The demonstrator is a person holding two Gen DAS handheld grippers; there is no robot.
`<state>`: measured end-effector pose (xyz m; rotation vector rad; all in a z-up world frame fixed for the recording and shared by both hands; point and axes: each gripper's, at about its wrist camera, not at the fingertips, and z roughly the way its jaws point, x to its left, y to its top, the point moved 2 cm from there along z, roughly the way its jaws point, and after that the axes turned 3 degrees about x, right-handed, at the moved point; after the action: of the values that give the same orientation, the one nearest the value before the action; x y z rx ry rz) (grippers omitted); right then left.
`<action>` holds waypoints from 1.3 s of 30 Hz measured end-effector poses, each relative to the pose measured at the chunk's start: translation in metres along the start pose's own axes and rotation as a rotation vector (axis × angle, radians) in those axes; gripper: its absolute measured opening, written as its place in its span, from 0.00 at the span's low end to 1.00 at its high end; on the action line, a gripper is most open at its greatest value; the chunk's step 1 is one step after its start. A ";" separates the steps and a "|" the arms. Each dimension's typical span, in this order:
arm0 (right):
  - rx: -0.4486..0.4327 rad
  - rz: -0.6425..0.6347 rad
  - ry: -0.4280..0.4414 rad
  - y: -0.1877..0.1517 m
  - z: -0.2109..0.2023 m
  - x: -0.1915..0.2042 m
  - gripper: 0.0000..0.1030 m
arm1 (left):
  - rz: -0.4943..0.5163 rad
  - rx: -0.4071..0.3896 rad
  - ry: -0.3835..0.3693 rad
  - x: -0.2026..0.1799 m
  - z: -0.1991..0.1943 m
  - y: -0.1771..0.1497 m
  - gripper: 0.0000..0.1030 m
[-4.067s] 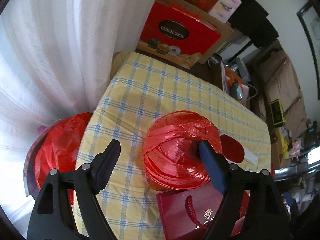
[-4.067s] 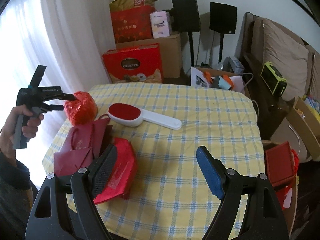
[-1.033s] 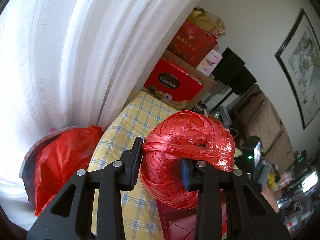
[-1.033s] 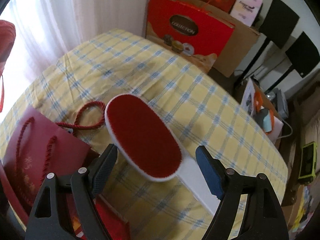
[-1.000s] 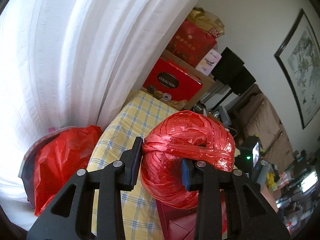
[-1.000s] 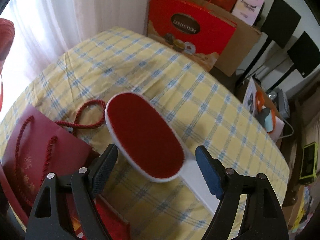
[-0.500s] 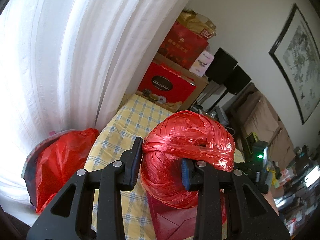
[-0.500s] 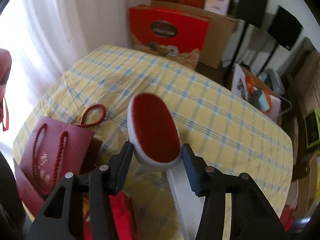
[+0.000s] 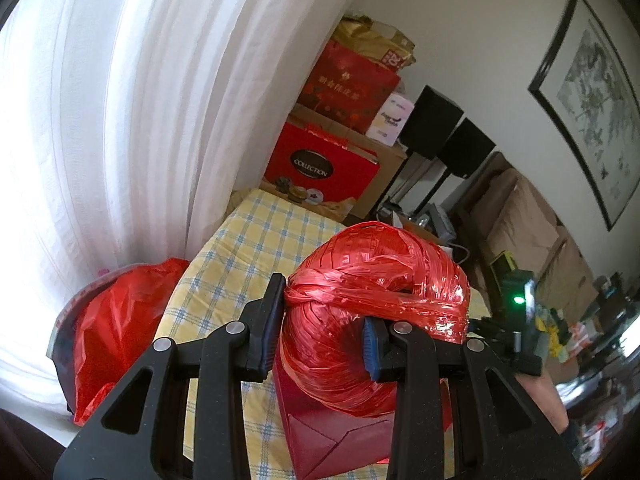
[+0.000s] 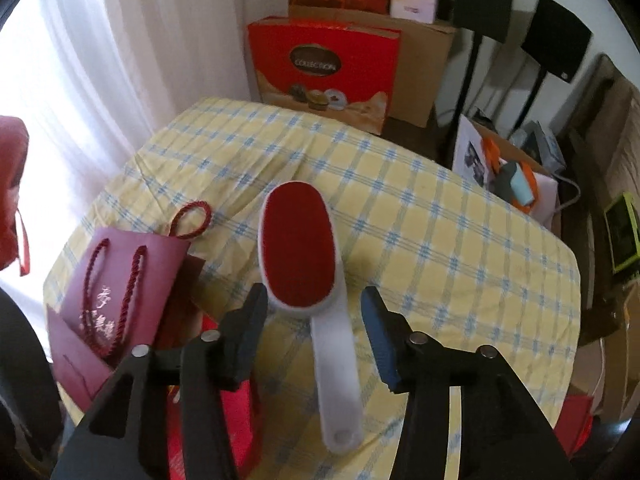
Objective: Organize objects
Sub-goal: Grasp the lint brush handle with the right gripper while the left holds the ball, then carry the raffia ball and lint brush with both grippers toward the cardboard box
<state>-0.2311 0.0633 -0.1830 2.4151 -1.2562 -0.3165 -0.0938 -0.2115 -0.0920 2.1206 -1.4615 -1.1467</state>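
My left gripper (image 9: 320,328) is shut on a red ball of plastic twine (image 9: 376,312) and holds it in the air over the left end of the yellow checked table (image 9: 248,240). A dark red gift bag (image 9: 336,432) lies below it. In the right wrist view my right gripper (image 10: 316,316) is open, its fingers on either side of a white lint brush with a red pad (image 10: 300,248). The brush lies on the table (image 10: 440,232), and the fingers do not touch it. The gift bag (image 10: 120,280) lies to its left.
A red plastic bag (image 9: 116,320) sits in a bin left of the table, by the white curtain (image 9: 120,100). Red gift boxes (image 10: 324,64) and cardboard boxes stand beyond the table. Speakers on stands (image 10: 552,40) and a sofa are at the right. A red bag lies under my right gripper.
My right gripper, shut on the brush half a second ago, has opened, and the brush rests on the table. My left gripper has lifted the twine ball a little higher.
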 end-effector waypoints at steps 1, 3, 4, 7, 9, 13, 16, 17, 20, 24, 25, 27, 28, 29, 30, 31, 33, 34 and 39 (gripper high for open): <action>0.006 -0.001 -0.005 0.002 0.006 0.001 0.57 | 0.005 -0.001 0.005 -0.002 0.001 -0.001 0.30; 0.011 0.003 -0.006 0.009 0.020 0.003 0.59 | 0.016 0.000 0.010 -0.005 0.002 -0.002 0.31; 0.015 0.008 -0.010 0.011 0.026 0.004 0.60 | 0.021 0.004 0.011 -0.006 0.004 -0.004 0.30; 0.025 0.023 -0.010 0.016 0.041 0.005 0.62 | 0.027 0.011 0.012 -0.008 0.006 -0.006 0.30; 0.021 0.013 -0.025 0.015 0.043 0.009 0.60 | 0.030 0.010 0.015 -0.010 0.007 -0.007 0.30; -0.001 -0.011 -0.058 0.009 0.037 0.014 0.57 | 0.043 -0.001 0.019 -0.015 0.005 -0.008 0.31; -0.040 0.031 -0.056 0.006 0.025 0.007 0.57 | 0.054 -0.004 0.022 -0.019 0.004 -0.009 0.30; -0.056 0.045 -0.057 0.006 0.018 0.004 0.57 | 0.056 -0.006 0.027 -0.021 0.003 -0.009 0.30; -0.100 0.078 -0.060 0.005 -0.003 0.000 0.57 | 0.067 -0.012 0.038 -0.027 -0.001 -0.010 0.30; -0.166 0.087 -0.050 0.002 -0.041 0.006 0.57 | 0.087 -0.025 0.054 -0.037 -0.012 -0.011 0.30; -0.185 0.085 -0.047 0.001 -0.052 0.009 0.57 | 0.094 -0.030 0.058 -0.042 -0.015 -0.012 0.30; -0.222 0.079 -0.041 -0.004 -0.074 0.017 0.57 | 0.109 -0.044 0.062 -0.051 -0.025 -0.014 0.30; -0.240 0.078 -0.037 -0.006 -0.083 0.021 0.57 | 0.115 -0.051 0.063 -0.054 -0.029 -0.014 0.30; -0.260 0.076 -0.030 -0.008 -0.095 0.025 0.57 | 0.120 -0.056 0.065 -0.058 -0.033 -0.015 0.31; -0.282 0.073 -0.025 -0.011 -0.107 0.030 0.57 | 0.127 -0.063 0.067 -0.062 -0.038 -0.015 0.31; -0.305 0.073 -0.021 -0.014 -0.119 0.034 0.57 | 0.135 -0.072 0.069 -0.067 -0.045 -0.016 0.30; -0.347 0.073 -0.012 -0.019 -0.141 0.041 0.57 | 0.143 -0.083 0.068 -0.075 -0.054 -0.017 0.30; -0.367 0.070 -0.009 -0.021 -0.154 0.044 0.57 | 0.147 -0.088 0.059 -0.080 -0.061 -0.017 0.30; -0.446 0.043 -0.032 -0.028 -0.209 0.054 0.57 | 0.169 -0.139 0.040 -0.101 -0.095 -0.021 0.31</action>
<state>-0.1011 0.0841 -0.0091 2.0082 -1.1090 -0.5595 -0.0243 -0.1291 -0.0023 1.8783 -1.4662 -1.1027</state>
